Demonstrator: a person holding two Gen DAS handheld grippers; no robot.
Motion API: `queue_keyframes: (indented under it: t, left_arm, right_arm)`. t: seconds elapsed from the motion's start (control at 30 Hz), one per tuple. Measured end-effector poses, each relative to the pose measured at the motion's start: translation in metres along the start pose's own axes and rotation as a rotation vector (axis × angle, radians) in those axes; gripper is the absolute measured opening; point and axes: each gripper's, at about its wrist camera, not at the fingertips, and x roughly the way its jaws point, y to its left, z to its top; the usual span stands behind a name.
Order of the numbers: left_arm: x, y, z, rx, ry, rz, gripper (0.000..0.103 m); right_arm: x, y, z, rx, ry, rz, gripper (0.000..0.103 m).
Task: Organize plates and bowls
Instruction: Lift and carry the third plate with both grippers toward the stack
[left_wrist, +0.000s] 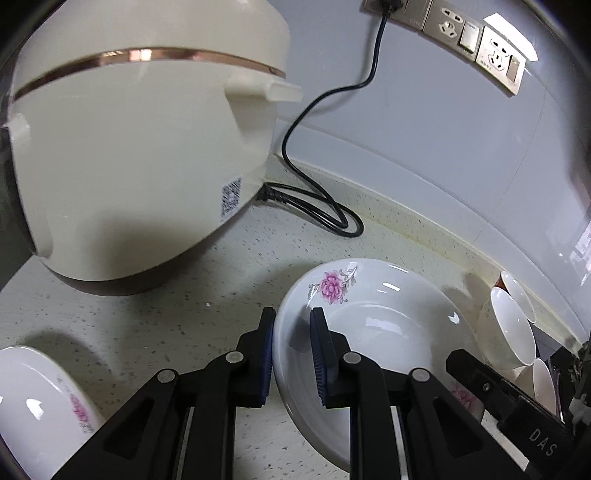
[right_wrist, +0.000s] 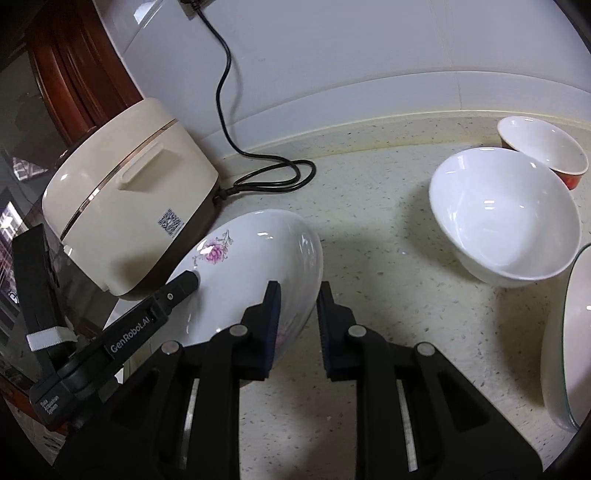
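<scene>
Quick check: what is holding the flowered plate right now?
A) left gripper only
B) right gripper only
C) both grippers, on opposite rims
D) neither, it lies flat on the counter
C: the left gripper clamps one rim of the flowered plate and the right gripper clamps the opposite rim, so it sits tilted between them.

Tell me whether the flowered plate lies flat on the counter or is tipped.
Tipped. The flowered plate is held off the counter, its far edge raised, with the left gripper and right gripper clamped on opposite rims.
</scene>
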Motion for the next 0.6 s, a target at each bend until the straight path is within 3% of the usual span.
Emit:
queue_keyframes:
  t: [0.6]
  left_arm:
    - [-0.040, 0.027, -0.003, -0.056, -0.102, 0.050, 0.019]
  right_arm:
    - [0.006, 0.034, -0.004, -0.082, 0.028, 0.084, 0.023]
